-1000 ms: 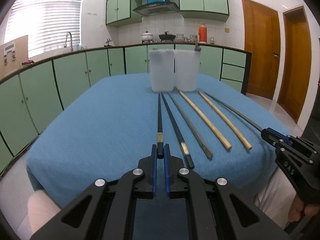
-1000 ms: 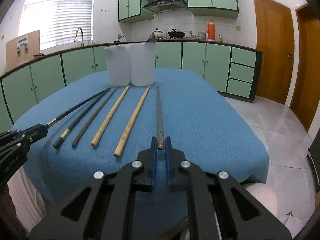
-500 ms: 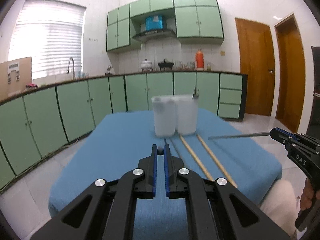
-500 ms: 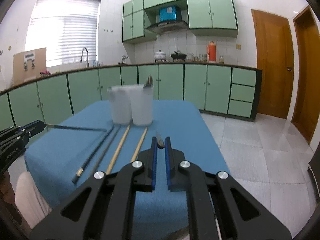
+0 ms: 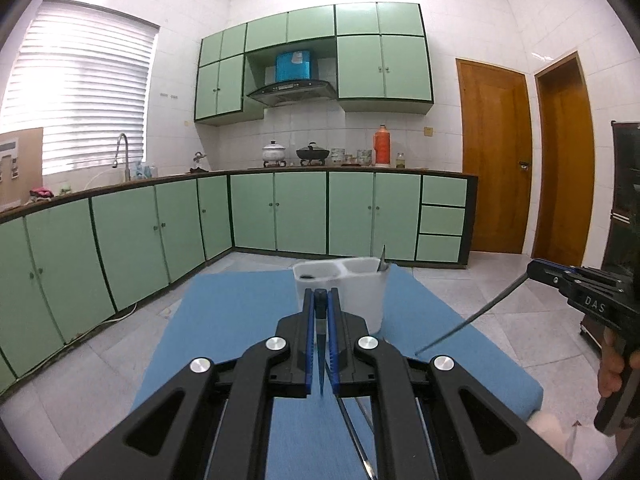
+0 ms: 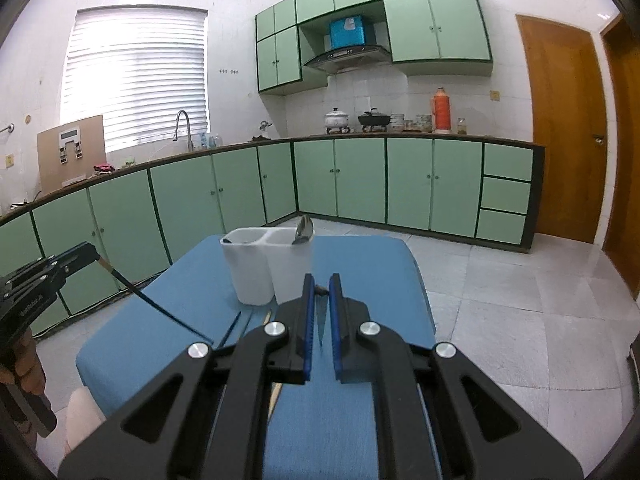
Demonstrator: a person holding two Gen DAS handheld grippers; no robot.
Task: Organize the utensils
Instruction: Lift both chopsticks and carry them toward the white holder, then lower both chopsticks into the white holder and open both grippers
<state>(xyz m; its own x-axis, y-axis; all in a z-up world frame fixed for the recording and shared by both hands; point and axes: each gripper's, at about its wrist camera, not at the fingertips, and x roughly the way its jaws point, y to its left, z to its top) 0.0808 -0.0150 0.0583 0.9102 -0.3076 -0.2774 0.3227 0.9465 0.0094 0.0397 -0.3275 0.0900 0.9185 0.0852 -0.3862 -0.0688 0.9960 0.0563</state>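
Observation:
My left gripper is shut on a black chopstick, held high above the blue table; its shaft hangs down, also seen in the right wrist view. My right gripper is shut on a dark grey chopstick, whose shaft slants down in the left wrist view. The white two-compartment holder stands ahead at the table's far end, with a metal spoon in its right compartment. Other chopsticks lie on the table below, mostly hidden by the grippers.
Green kitchen cabinets line the back and left walls. Grey tiled floor surrounds the table. Wooden doors stand at the right. The person's hands hold each gripper at the frame edges.
Both grippers have lifted their chopsticks off the table and risen high. The chopsticks now hang tip-down, and the holder looks lower and farther below.

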